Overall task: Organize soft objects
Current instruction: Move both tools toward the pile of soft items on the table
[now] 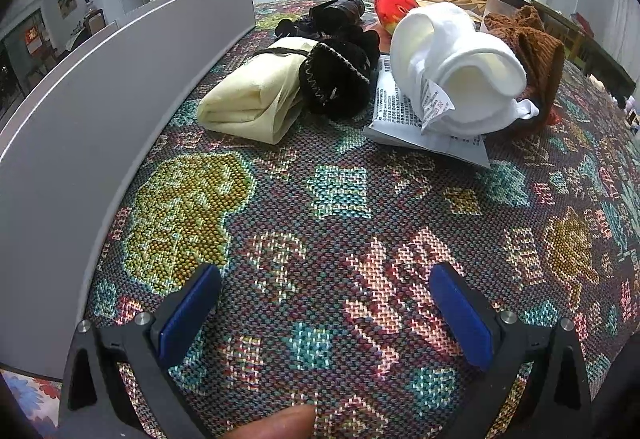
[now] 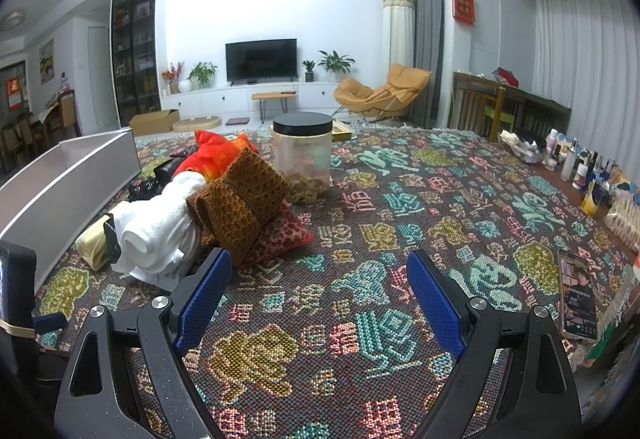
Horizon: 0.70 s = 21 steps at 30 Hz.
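Both tools hang over a tabletop draped in a busy woven cloth [image 2: 360, 199], all teal, gold and pink motifs on a dark ground. The left tool [image 1: 324, 303] has its blue pads wide apart with nothing between them, only cloth below; a fingertip [image 1: 280, 421] pokes in at the bottom edge. The right tool [image 2: 320, 287] is spread just as wide, empty too. Ahead sits the heap of soft things: a folded pale yellow cloth [image 1: 248, 99] beside a black knitted piece [image 1: 336, 79], a rolled white towel [image 1: 452, 67] lying on a printed paper sheet [image 1: 400, 119], a brown knit [image 2: 240, 199] leaning against the towel, a red leopard-print cushion [image 2: 286, 235] under it, and a red-orange plush [image 2: 212, 155] behind. A grey box wall [image 1: 100, 111] runs along the left side of the tabletop. Past the heap stands a clear jar with a black lid [image 2: 302, 155]. A phone [image 2: 576, 299] lies at the right edge, bottles [image 2: 576, 163] crowded further along. Beyond: a white wall, a dark television [image 2: 261, 59], potted plants [image 2: 335, 61], a tan lounge chair [image 2: 380, 91] and grey curtains [image 2: 428, 19].
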Available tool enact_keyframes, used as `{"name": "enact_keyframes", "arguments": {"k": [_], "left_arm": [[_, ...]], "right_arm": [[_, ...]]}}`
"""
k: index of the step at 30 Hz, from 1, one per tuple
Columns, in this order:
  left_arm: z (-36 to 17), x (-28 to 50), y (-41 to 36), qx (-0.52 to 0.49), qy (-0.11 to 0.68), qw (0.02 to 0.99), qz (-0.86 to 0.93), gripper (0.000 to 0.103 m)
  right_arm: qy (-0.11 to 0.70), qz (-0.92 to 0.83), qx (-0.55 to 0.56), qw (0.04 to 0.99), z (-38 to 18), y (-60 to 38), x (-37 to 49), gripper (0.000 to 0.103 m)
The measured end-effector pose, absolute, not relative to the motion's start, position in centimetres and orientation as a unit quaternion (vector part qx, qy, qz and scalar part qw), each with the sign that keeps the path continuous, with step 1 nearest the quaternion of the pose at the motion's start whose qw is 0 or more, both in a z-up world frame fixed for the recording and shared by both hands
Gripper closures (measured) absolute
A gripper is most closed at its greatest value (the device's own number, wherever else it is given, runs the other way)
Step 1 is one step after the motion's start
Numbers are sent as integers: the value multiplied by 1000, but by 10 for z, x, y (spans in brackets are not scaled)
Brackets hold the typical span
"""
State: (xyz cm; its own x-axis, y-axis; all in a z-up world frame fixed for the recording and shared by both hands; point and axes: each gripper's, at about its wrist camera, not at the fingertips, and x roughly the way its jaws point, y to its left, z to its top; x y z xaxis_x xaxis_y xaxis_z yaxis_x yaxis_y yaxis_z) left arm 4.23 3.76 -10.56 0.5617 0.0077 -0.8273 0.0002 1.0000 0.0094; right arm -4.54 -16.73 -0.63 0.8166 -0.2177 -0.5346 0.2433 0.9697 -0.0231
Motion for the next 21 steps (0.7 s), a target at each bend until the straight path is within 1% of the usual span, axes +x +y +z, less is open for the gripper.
{"name": "enact_keyframes", "arguments": {"k": [21], "left_arm": [[-105,40,39,9,473,881,-14,0]], "right_arm": [[279,-120,25,952,-8,-168,-45,12]]}}
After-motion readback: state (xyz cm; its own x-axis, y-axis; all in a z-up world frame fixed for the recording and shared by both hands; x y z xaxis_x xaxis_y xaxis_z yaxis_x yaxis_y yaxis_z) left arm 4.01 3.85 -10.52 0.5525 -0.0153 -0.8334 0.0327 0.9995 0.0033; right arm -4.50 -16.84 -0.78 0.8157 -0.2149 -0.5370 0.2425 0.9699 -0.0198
